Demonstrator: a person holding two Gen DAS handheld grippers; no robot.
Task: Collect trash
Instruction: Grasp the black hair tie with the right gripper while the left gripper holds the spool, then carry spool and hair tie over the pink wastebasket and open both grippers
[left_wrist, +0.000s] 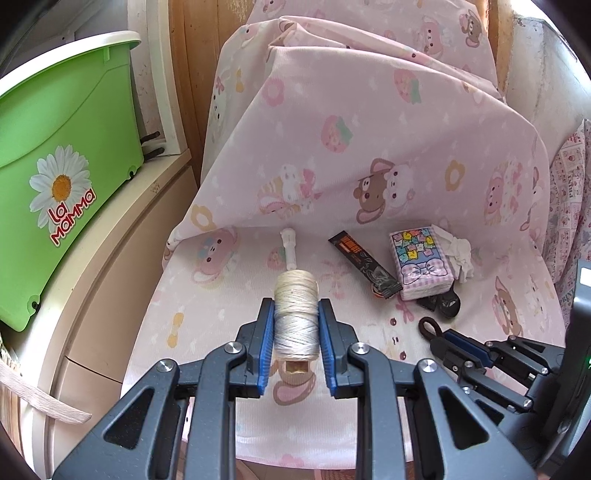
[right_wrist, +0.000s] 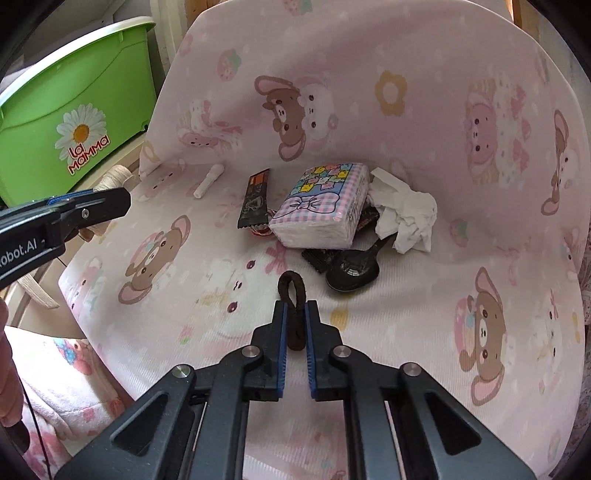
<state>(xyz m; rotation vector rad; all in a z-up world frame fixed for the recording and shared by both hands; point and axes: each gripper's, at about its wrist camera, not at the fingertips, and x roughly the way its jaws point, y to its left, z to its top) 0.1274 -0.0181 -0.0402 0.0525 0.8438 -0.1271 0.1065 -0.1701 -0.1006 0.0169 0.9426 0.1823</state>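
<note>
My left gripper (left_wrist: 295, 314) is shut on a spool of cream thread (left_wrist: 296, 314) and holds it above the pink cartoon-print seat cover (left_wrist: 229, 295). My right gripper (right_wrist: 295, 314) is shut on a dark brown hair tie (right_wrist: 293, 306), whose loop sticks out ahead of the fingers; it also shows in the left wrist view (left_wrist: 430, 326). On the seat lie a dark snack wrapper (right_wrist: 255, 201), a tissue pack (right_wrist: 321, 205), a crumpled white tissue (right_wrist: 404, 210), a small white plastic tube (right_wrist: 208, 181) and a black object (right_wrist: 352, 271).
A green "La Mamma" bin (left_wrist: 62, 158) stands on a cream cabinet (left_wrist: 122, 258) to the left of the chair. The chair back (right_wrist: 369, 92) rises behind the items. A pink patterned cloth (right_wrist: 66, 387) lies at the lower left.
</note>
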